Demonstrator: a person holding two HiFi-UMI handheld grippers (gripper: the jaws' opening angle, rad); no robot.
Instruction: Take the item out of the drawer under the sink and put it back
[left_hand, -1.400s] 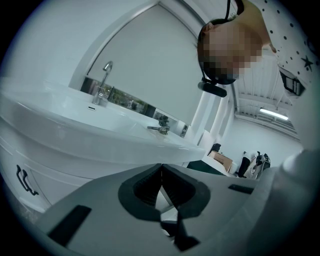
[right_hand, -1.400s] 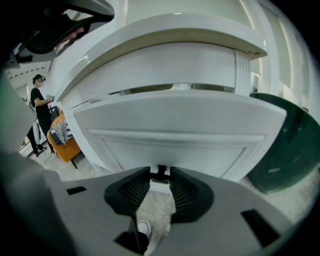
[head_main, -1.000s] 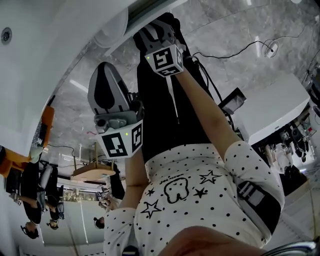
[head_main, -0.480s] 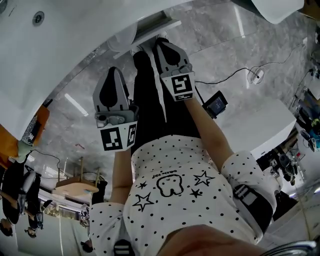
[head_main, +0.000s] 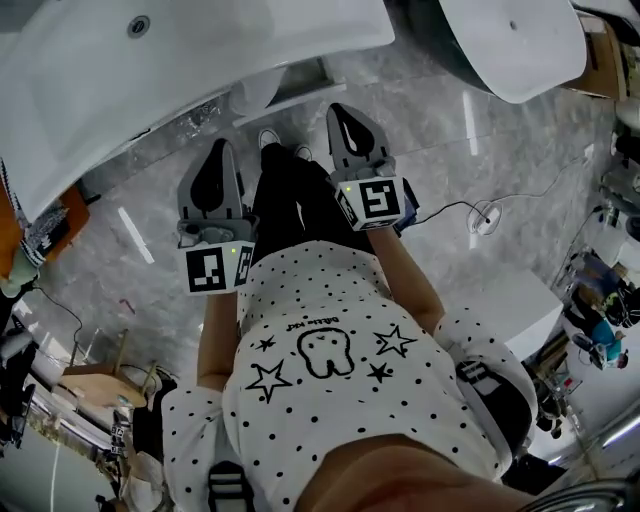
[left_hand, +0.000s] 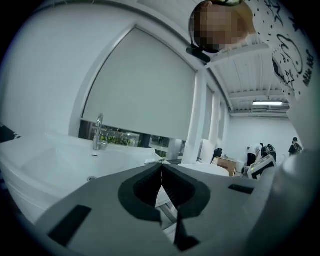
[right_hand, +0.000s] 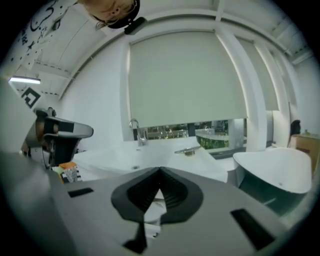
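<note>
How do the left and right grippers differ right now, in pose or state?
The left grey two-jaw gripper sits nearer the person's body; the right grey two-jaw gripper reaches further toward the white sink. In the head view the left points almost straight ahead, while the right slants inward. Shared: both have jaws shut with nothing between them.

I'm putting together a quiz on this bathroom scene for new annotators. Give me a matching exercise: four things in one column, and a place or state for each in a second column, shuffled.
Things
1. curved chrome faucet
2. left gripper
3. white oval tub
4. pale roller blind

Places or states
A. pulled most of the way down, behind the white sink
B. jaws shut, nothing between them
C. to the right of the sink in the right gripper view
D. standing at the sink's back edge

Pairs: 1-D, 2-B, 3-C, 4-A
</note>
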